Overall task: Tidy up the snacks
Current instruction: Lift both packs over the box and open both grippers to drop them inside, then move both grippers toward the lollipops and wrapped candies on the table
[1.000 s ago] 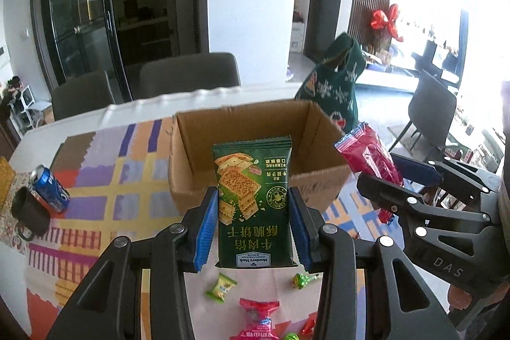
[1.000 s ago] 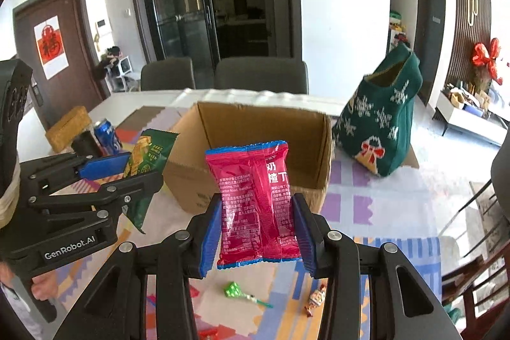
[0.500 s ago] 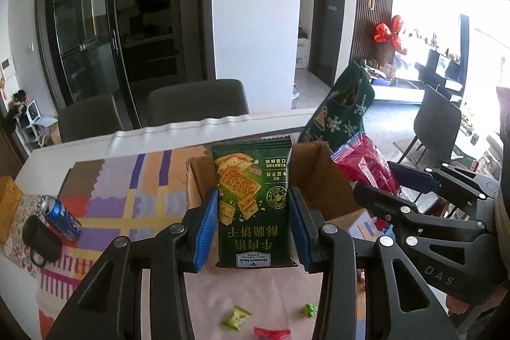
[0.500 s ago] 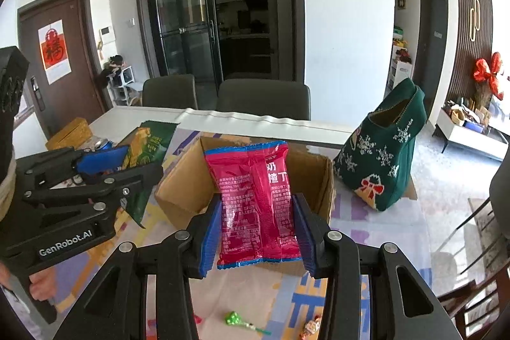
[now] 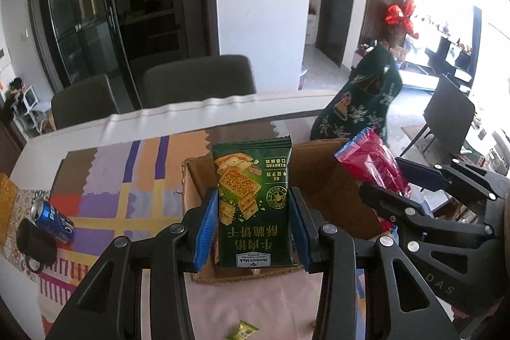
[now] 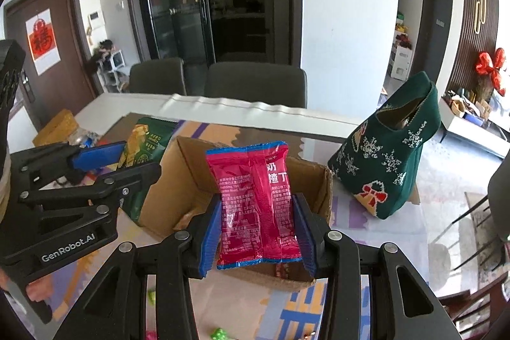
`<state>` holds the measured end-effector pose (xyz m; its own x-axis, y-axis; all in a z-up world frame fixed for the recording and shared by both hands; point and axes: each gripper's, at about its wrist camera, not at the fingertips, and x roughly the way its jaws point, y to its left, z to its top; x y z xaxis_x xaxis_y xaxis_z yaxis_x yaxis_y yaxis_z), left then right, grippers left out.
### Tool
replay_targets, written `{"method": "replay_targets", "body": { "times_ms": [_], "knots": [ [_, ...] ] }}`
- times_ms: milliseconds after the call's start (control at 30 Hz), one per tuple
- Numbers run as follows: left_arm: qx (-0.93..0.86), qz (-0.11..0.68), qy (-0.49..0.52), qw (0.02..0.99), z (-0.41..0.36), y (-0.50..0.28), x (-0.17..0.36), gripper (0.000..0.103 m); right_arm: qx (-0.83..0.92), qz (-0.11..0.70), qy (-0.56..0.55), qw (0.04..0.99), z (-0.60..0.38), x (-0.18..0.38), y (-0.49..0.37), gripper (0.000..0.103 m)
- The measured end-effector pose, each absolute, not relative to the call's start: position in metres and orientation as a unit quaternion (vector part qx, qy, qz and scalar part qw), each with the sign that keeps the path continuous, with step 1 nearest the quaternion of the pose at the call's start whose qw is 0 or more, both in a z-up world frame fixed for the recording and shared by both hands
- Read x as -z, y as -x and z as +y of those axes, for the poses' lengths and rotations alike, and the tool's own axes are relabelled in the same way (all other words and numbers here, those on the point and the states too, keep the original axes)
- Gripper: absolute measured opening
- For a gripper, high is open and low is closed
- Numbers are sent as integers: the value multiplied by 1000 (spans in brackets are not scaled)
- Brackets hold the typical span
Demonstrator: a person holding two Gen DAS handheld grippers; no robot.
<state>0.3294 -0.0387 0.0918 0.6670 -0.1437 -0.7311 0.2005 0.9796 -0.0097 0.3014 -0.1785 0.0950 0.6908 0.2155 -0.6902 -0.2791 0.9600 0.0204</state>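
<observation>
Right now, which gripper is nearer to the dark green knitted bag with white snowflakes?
Right. The right gripper, gripping a red packet, is on the bag's side of the cardboard box; the left gripper, holding a green cracker packet, is on the far side.

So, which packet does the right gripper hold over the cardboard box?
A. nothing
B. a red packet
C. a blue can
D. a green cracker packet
B: in the right wrist view the right gripper is shut on the red packet, held above the open cardboard box.
</observation>
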Motion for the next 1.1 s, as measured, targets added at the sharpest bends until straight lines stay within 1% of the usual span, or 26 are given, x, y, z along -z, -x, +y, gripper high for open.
{"method": "replay_targets", "body": {
  "times_ms": [167,200,233,267,300,333,567,733,1100],
  "knots": [
    [79,412,-52,906,-44,-343,-86,44,-128,384,53,913,-174,-86,-317,44],
    [73,412,-60,906,-46,-345,-86,47,-123,388,54,912,-174,-83,-320,44],
    [64,411,-66,907,-46,-346,-86,57,-121,389,57,911,-174,-82,-322,45],
    [52,407,-72,909,-45,-346,-86,63,-118,389,60,912,-174,-81,-323,47],
    [43,399,-79,913,-45,-342,-86,65,-105,388,67,913,-174,-80,-323,58],
    [43,395,-83,914,-45,-339,-87,65,-97,386,71,915,-176,-80,-322,66],
    [70,389,-79,915,-49,-298,-86,69,-82,366,62,925,-192,-85,-287,67],
    [86,396,-65,912,-55,-271,-82,70,-80,359,48,929,-201,-88,-261,67],
    [113,424,-60,897,-70,-236,-54,71,-56,356,61,931,-216,-77,-218,67]
  ]
}}
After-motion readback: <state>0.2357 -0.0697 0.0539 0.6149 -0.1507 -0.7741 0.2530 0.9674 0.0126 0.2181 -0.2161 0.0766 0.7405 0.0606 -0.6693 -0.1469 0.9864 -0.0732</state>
